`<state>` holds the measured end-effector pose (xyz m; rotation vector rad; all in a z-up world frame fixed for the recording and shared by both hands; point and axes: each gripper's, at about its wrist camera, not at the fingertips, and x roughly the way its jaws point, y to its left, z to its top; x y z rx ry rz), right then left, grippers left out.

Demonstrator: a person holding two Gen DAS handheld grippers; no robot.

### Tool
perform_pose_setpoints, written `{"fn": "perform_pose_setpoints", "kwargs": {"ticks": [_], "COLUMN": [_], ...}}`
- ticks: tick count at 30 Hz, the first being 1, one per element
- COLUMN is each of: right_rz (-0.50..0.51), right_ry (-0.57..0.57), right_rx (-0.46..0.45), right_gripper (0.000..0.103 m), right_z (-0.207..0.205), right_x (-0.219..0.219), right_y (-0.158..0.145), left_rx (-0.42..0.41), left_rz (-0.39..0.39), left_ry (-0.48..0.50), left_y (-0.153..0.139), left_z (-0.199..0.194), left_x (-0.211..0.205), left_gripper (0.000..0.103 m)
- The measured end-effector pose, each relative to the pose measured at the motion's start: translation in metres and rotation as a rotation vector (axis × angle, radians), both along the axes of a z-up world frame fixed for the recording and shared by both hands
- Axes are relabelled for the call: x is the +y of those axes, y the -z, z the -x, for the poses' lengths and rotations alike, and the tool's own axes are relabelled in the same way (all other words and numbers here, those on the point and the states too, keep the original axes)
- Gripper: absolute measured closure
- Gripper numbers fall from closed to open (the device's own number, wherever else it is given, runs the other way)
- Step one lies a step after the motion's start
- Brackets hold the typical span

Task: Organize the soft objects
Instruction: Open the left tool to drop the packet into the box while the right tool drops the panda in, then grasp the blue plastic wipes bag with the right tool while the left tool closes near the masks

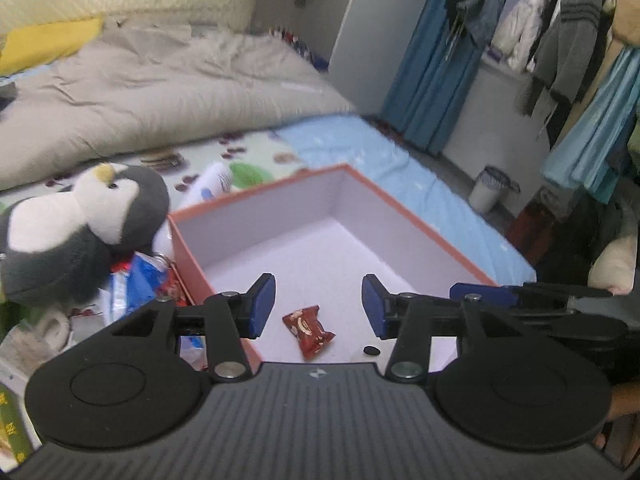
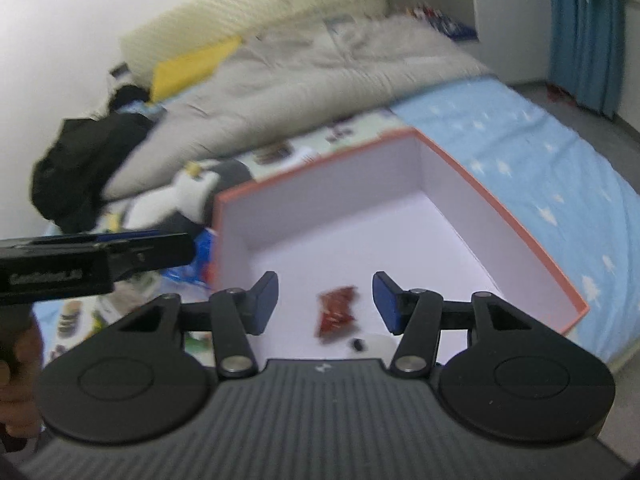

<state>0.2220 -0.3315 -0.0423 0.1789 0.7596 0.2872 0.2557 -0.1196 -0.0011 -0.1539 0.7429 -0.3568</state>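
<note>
Both of my grippers hang over the orange-rimmed box, the left gripper and the right gripper each spread wide with nothing between the pads. A red candy wrapper lies on the box floor at lower centre of the left view, beside a small dark speck I cannot identify. The penguin plush sits outside the box at the left edge of that frame, against its orange wall, atop a blue-and-white packet. My worry, judging from this: reaching left for the plush, a finger could snag the box wall and shove the box across the bedsheet, or I pinch only loose fur and the penguin slips free above the rim.
</note>
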Motion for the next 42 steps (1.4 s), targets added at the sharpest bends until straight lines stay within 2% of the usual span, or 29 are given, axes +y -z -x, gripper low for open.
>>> {"fn": "perform_pose_setpoints", "kwargs": {"ticks": [7, 15, 21, 35, 39, 42], "right_rz": [-0.023, -0.033, -0.045, -0.036, -0.027, -0.005], "right_ry": [-0.04, -0.059, -0.078, -0.125, -0.143, -0.157], "right_rx": [-0.097, -0.154, -0.16, -0.112, -0.104, -0.101], "right_gripper": [0.048, 0.047, 0.047, 0.047, 0.047, 0.047], "right_z": [0.033, 0.068, 0.087, 0.119, 0.12, 0.112], "right_x": [0.025, 0.049, 0.065, 0.098, 0.108, 0.119], "right_y": [-0.02, -0.028, -0.025, -0.003, 0.003, 0.007], "left_rx": [-0.064, -0.074, -0.084, 0.007, 0.034, 0.041], "left_rz": [-0.005, 0.016, -0.008, 0.017, 0.038, 0.048], "left_ry": [-0.036, -0.109, -0.143, -0.217, -0.26, -0.304], "left_y": [-0.014, -0.014, -0.007, 0.036, 0.052, 0.062], "left_z": [0.046, 0.084, 0.109, 0.148, 0.144, 0.136], "left_x": [0.027, 0.06, 0.077, 0.118, 0.136, 0.15], "left_gripper": [0.049, 0.049, 0.049, 0.049, 0.046, 0.038]}}
